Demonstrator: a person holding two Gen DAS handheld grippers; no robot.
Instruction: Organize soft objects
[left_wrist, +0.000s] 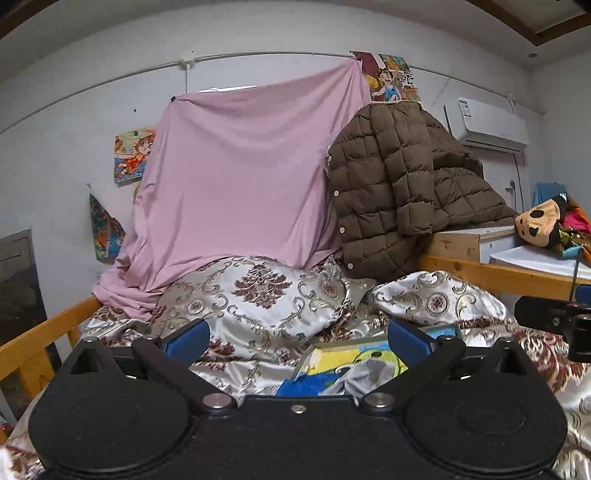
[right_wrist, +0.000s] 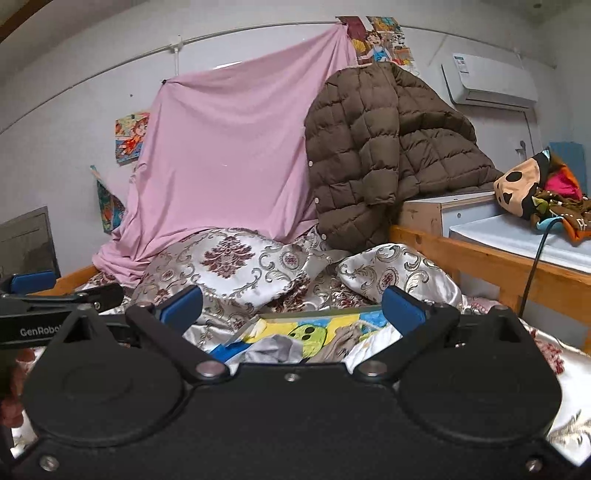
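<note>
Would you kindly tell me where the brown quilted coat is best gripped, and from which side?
Probably the coat's snap-button front edge, approached from the bed side. It hangs loose and exposed there, while the rest drapes back over the cabinet.

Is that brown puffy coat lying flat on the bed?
No, the brown quilted coat hangs draped over the wooden cabinet beside the bed, its lower edge reaching the patterned bedding.

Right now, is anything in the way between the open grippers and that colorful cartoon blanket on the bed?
Nothing visible is. The cartoon blanket lies crumpled on the patterned bedspread, just ahead of the right gripper and the left gripper. Both have their jaws wide open with nothing between them. The brown jacket is farther back.
</note>
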